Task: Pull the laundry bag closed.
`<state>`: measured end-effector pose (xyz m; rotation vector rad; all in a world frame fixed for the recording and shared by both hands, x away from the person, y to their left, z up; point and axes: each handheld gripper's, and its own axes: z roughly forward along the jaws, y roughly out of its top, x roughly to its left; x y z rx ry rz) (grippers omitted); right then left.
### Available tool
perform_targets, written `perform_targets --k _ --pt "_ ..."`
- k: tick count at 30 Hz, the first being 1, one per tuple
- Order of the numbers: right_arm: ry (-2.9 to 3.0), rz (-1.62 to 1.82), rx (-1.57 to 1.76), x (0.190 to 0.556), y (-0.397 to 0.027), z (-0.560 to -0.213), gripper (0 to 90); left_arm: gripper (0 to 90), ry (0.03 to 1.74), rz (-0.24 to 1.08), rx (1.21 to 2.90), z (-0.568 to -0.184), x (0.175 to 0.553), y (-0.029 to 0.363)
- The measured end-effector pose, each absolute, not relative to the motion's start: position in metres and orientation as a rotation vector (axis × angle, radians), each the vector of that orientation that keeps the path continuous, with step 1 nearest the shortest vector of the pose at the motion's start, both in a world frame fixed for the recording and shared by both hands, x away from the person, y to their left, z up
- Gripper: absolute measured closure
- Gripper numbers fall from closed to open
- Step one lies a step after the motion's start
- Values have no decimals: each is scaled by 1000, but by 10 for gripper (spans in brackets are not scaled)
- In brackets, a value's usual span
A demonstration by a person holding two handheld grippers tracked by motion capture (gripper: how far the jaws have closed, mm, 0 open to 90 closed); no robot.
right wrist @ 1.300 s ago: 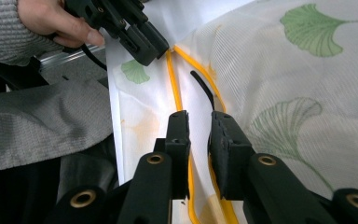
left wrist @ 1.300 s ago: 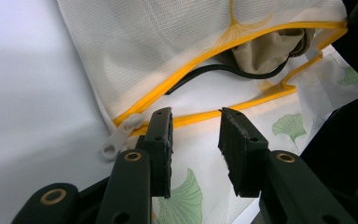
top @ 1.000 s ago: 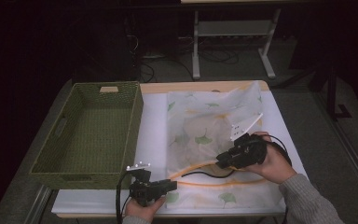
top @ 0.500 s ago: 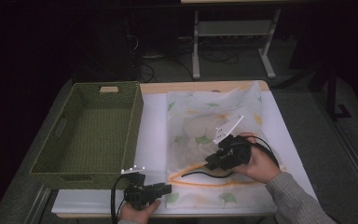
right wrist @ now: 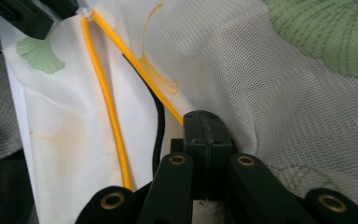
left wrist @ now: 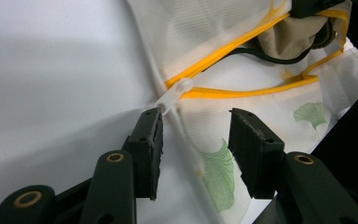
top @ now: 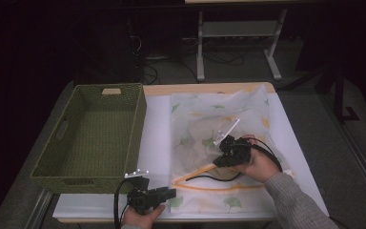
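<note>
A white mesh bag [top: 219,119] printed with green and yellow leaves lies flat on the table, its yellow zipper [top: 205,187] open along the near edge. My right gripper [top: 215,163] rests on the bag, shut on the fabric at the upper zipper edge [right wrist: 168,100]; its jaws [right wrist: 204,122] have just closed there. My left gripper [top: 170,192] sits at the bag's near left corner. Its jaws [left wrist: 195,126] have just been opening and stand apart over the fabric without pinching it. The white zipper pull [left wrist: 175,92] lies just past the left jaw's tip.
A green woven basket [top: 136,124] stands on the left half of the table. A white sheet [top: 156,133] covers the tabletop under the bag. The right gripper's black cable [top: 209,177] loops across the bag's open mouth.
My right gripper has slid left across the bag, come down and closed on the zipper edge. The left gripper stayed put, with its jaws a little wider.
</note>
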<state>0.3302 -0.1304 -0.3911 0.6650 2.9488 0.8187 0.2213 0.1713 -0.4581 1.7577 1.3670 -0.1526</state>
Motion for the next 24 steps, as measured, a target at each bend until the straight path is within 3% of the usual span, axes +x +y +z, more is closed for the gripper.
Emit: perform_targets --k 13,14,16,18,24 --pt "2926 800 735 337 -150 -392 899 579 1343 -259 1734 -463 236 158" --pt "2927 802 736 337 -150 -392 899 596 1343 -275 1726 -464 238 158" --pt "2931 803 738 337 -150 -391 899 742 1319 -280 1735 -466 239 156" --pt "2935 820 738 336 -150 -390 898 823 1303 -258 1738 -465 236 156" --pt "2956 929 683 326 -138 -378 861 863 1256 -221 1722 -461 232 162"
